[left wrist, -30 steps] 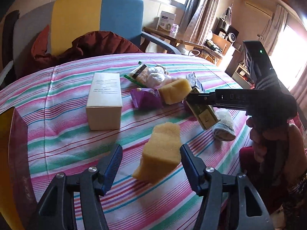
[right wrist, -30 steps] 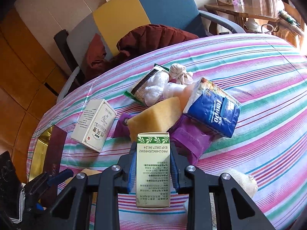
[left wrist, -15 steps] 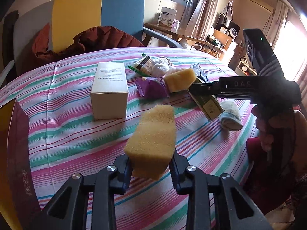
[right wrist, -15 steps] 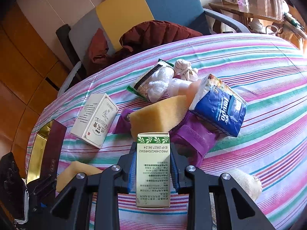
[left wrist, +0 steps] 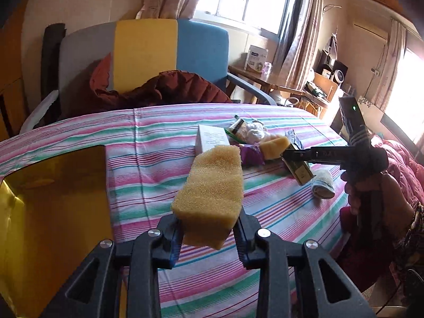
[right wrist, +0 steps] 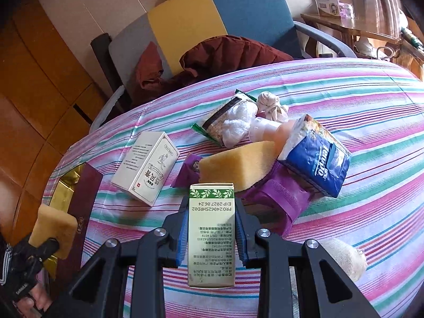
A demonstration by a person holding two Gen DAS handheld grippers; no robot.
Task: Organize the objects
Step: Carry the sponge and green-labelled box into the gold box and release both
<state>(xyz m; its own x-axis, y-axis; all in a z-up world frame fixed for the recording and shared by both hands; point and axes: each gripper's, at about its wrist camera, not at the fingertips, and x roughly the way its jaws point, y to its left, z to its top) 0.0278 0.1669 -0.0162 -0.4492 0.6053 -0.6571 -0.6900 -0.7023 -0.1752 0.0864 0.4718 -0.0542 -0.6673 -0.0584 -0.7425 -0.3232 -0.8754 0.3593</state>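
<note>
Sponge (left wrist: 212, 193), yellow and porous, sits clamped between the left gripper's (left wrist: 209, 234) fingers, lifted off the striped surface (left wrist: 148, 143) just beside the gold-lined box (left wrist: 53, 206) at the left edge. Further right lie a white carton (right wrist: 145, 167), a second sponge (right wrist: 238, 167) on a purple packet (right wrist: 281, 198), and a blue tissue pack (right wrist: 318, 161). Fingers of the right gripper (right wrist: 211, 238) are clamped on a green-and-white box (right wrist: 211, 233), with a rolled cloth (right wrist: 344, 258) at far right.
</note>
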